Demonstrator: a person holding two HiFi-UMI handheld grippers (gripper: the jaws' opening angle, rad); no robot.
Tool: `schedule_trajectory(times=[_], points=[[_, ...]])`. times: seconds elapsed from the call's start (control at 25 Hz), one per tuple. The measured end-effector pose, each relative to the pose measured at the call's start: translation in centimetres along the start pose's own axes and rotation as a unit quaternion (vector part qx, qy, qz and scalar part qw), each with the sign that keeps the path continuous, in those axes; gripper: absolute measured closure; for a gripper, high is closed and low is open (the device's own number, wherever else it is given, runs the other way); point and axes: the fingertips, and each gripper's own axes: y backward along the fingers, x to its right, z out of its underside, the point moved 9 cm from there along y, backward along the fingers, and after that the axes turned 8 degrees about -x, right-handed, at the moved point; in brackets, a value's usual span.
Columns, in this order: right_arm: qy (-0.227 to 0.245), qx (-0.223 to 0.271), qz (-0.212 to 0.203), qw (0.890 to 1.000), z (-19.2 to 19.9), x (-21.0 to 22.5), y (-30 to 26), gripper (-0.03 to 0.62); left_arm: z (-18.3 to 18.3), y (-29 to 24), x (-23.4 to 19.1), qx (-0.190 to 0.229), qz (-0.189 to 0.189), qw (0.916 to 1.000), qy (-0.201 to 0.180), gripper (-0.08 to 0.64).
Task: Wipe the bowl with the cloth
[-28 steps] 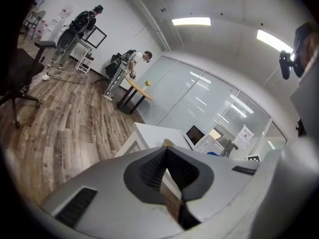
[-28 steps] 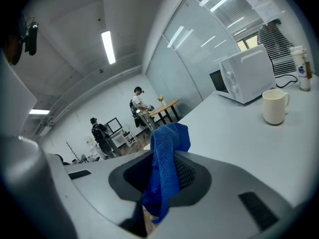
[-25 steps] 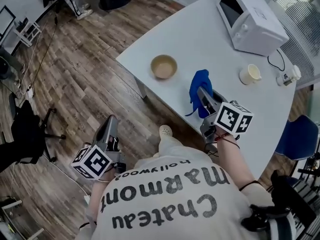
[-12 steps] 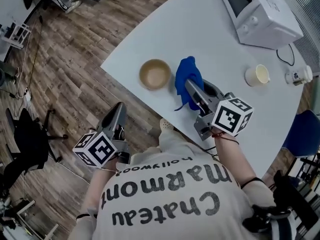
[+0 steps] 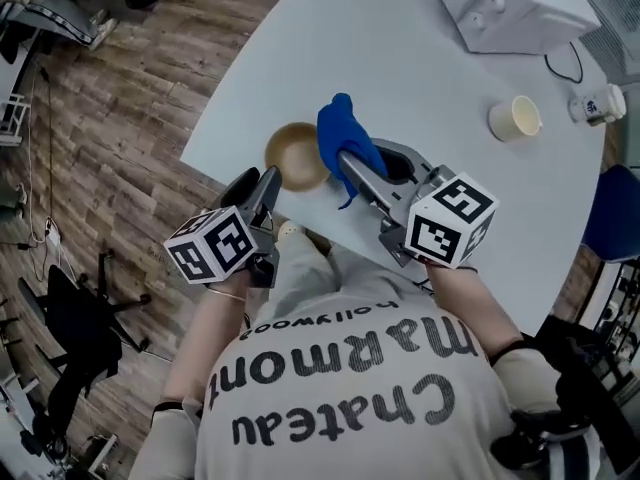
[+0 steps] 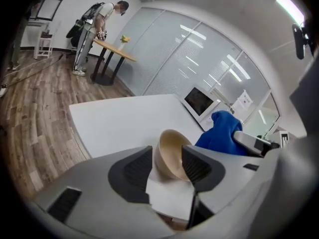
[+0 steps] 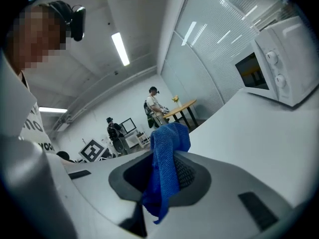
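A tan bowl (image 5: 293, 154) stands near the front edge of the white table (image 5: 420, 78). My left gripper (image 5: 258, 180) is at the bowl's near side. Its jaws have just been opening and now stand wide. In the left gripper view the bowl (image 6: 171, 151) shows just ahead in the gap of the left gripper (image 6: 167, 159), and the pads do not press on it. My right gripper (image 5: 358, 160) is shut on a blue cloth (image 5: 343, 133), which hangs right beside the bowl. The right gripper view shows the cloth (image 7: 167, 158) pinched in the right gripper (image 7: 167, 167) and drooping.
A white microwave (image 5: 510, 8) stands at the table's far right, with a cream cup (image 5: 515, 118) and a small white object (image 5: 597, 103) nearer. A blue chair (image 5: 612, 213) is at the right, and a black office chair (image 5: 80, 318) on the wooden floor at the left. People stand by a far table (image 6: 117, 51).
My left gripper has come up from beside my body to the bowl's near rim, and its jaws have opened. My right gripper has carried the cloth left, up to the bowl.
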Motion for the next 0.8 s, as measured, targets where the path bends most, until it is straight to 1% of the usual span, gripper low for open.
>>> schedule_trajectory(times=[0.12,0.24,0.32,0.36,0.48,0.6,0.68,0.8], points=[[-0.016,-0.006,0.036,0.999,-0.3,-0.4,-0.2,0.526,-0.8,-1.7,-0.6,-0.047,0.012,0.9988,0.002,0.359],[-0.034,-0.007,0.064,0.997,-0.7,-1.1,-0.5,0.526,-1.5,-3.3,-0.3,-0.095,0.028,0.9947,-0.029,0.357],[-0.042,-0.011,0.077,0.996,-1.0,-1.5,-1.3,0.526,-1.8,-4.2,-0.3,-0.115,0.034,0.9919,-0.042,0.422],[-0.044,-0.014,0.079,0.996,-1.1,-1.7,-1.8,0.526,-2.0,-4.6,-0.3,-0.121,0.037,0.9910,-0.043,0.426],[-0.051,-0.028,0.083,0.995,-0.8,-2.6,-3.2,0.526,-2.4,-5.4,-0.1,-0.132,0.034,0.9898,-0.042,0.462],[-0.057,-0.054,0.087,0.993,0.1,-3.0,-4.4,0.526,-2.8,-5.8,0.3,-0.129,0.018,0.9899,-0.055,0.520],[-0.059,-0.074,0.090,0.991,0.6,-2.9,-5.1,0.526,-3.3,-6.1,0.9,-0.121,0.015,0.9902,-0.067,0.522],[-0.060,-0.097,0.102,0.988,0.8,-2.5,-5.3,0.526,-4.6,-6.1,2.9,-0.096,0.032,0.9910,-0.088,0.525]])
